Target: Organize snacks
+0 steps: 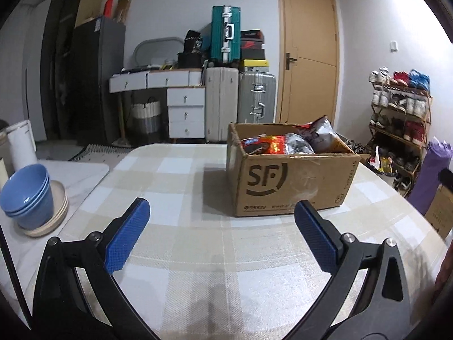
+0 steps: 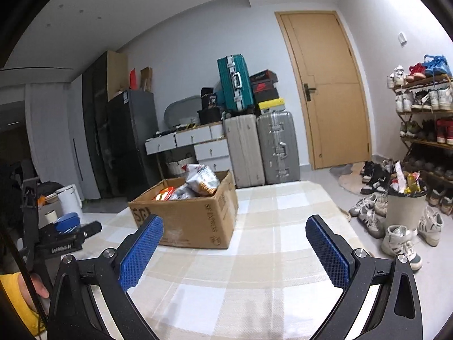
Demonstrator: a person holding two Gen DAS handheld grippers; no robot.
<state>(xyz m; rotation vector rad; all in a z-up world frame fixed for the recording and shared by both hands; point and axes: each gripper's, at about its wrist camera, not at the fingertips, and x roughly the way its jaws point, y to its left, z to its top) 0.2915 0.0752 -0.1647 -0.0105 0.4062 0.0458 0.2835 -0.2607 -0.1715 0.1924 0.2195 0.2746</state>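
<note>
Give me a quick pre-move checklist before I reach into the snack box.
1. Left gripper open and empty: ok.
2. Right gripper open and empty: ok.
3. Cardboard box open at the top, upright on the table: ok.
4. Snack packets reachable above the rim: ok, the white bag sticks up highest.
5. Path across the table to the box free of clutter: ok.
6. Where the snacks should go: cannot tell.
</note>
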